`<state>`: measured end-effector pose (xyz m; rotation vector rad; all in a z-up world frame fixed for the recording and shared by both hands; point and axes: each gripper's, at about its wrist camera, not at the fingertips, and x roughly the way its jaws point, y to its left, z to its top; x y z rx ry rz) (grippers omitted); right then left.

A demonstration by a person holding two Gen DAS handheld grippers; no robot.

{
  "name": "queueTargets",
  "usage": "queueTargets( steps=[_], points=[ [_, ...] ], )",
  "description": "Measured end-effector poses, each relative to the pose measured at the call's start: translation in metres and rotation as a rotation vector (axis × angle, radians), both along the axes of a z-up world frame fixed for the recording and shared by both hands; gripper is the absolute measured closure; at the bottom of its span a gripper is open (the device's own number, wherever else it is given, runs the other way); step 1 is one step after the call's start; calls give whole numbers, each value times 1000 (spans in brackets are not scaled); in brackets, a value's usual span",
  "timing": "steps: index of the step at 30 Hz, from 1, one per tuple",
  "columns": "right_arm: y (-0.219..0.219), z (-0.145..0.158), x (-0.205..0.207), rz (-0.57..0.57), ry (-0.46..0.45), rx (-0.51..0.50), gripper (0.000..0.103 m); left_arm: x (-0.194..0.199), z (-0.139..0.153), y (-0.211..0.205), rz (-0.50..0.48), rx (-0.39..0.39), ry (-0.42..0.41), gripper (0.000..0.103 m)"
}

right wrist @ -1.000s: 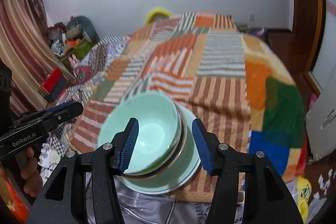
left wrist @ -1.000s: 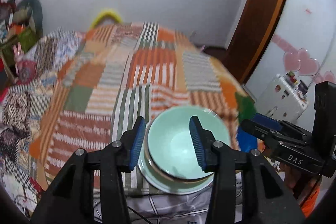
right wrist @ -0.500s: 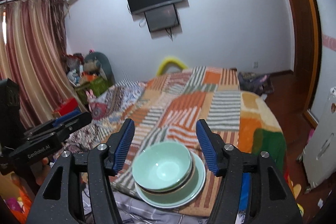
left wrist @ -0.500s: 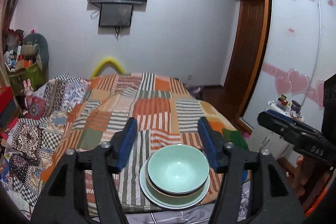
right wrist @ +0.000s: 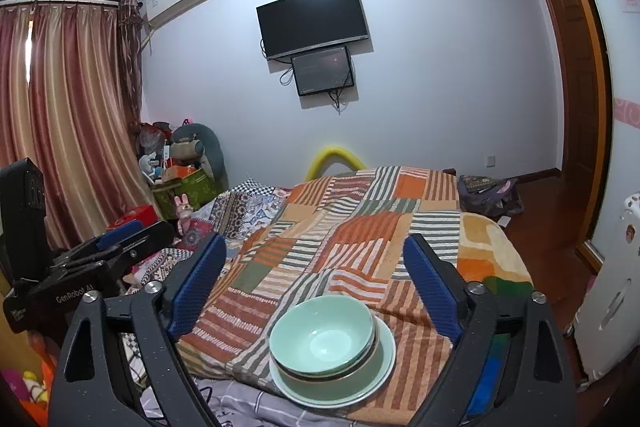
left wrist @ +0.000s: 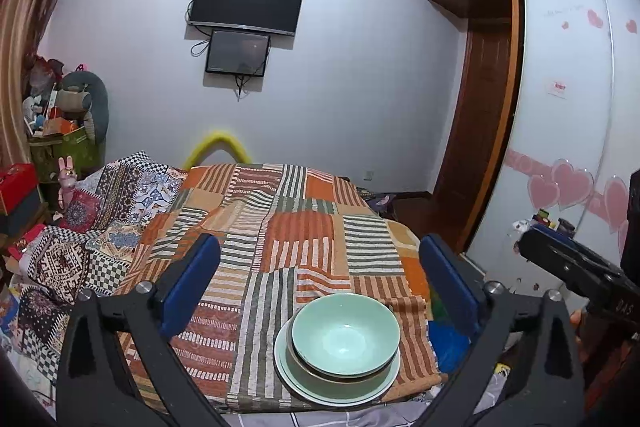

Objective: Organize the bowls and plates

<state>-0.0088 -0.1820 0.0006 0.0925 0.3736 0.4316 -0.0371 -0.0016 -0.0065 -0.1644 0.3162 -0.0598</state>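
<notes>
A pale green bowl [left wrist: 345, 335] sits nested in a second bowl on a pale green plate [left wrist: 384, 379], stacked at the near edge of the bed; the stack also shows in the right wrist view [right wrist: 322, 335]. My left gripper [left wrist: 320, 283] is open and empty, held back and above the stack. My right gripper [right wrist: 316, 277] is open and empty too, also back from the stack. Each gripper shows in the other's view, the right one [left wrist: 576, 271] at the right edge and the left one [right wrist: 80, 267] at the left edge.
The stack rests on a striped patchwork blanket [left wrist: 280, 235] over the bed. A wardrobe [left wrist: 560, 131] stands to the right, boxes and soft toys [left wrist: 60, 131] to the left. A TV [left wrist: 246, 1] hangs on the far wall. A white appliance [right wrist: 608, 291] stands right of the bed.
Both grippers have pulled back and up from the stacked bowls, and their jaws have opened wider. The bowls and plate stay where they were.
</notes>
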Motion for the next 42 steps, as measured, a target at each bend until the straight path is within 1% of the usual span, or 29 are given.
queueTargets(
  steps=[1,2,4,12,35,42],
  points=[
    [-1,-1,-2,-5,-7,3,4,0,0,0,4,3,-4,2],
    [-1,-1,-4,-9,-15,6,2,0,0,0,6,9,-5,2],
    [-2,0,-6,-11,-19,5,2,1,-1,-1,8,22,-7,2],
    [-1,-2,-11,-7,-17,-3,2,-1,-3,-8,-8,47,-2,2],
    [-6,0,-8,-10,7,4,1,4,-7,-8,-16,43,18,1],
    [-8,-1,-7,-11,13,7,1,4,-7,-9,-17,53,16,1]
  ],
)
